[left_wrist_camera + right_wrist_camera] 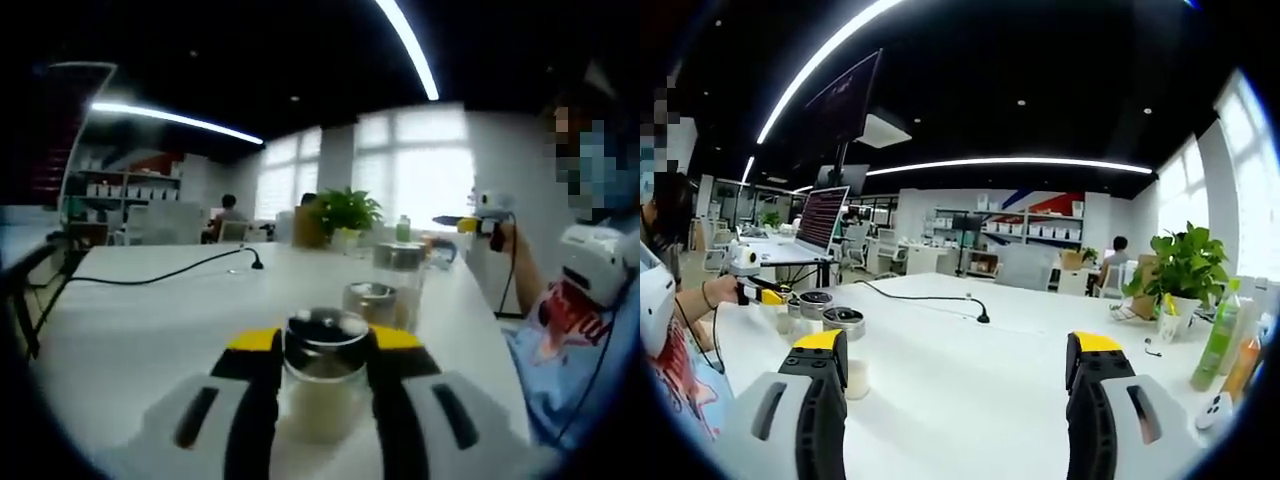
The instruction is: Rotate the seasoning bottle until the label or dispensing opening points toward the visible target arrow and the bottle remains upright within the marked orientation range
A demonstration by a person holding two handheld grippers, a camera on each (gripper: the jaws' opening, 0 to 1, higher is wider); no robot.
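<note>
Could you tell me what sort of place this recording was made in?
Most likely an open-plan office or lab: long white table, monitor on a desk, shelving along the far wall, large windows, and a potted plant.

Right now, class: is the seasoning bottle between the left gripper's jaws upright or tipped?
Upright. In the left gripper view the seasoning bottle stands on the white table, dark lid on top, between the left gripper jaws.
</note>
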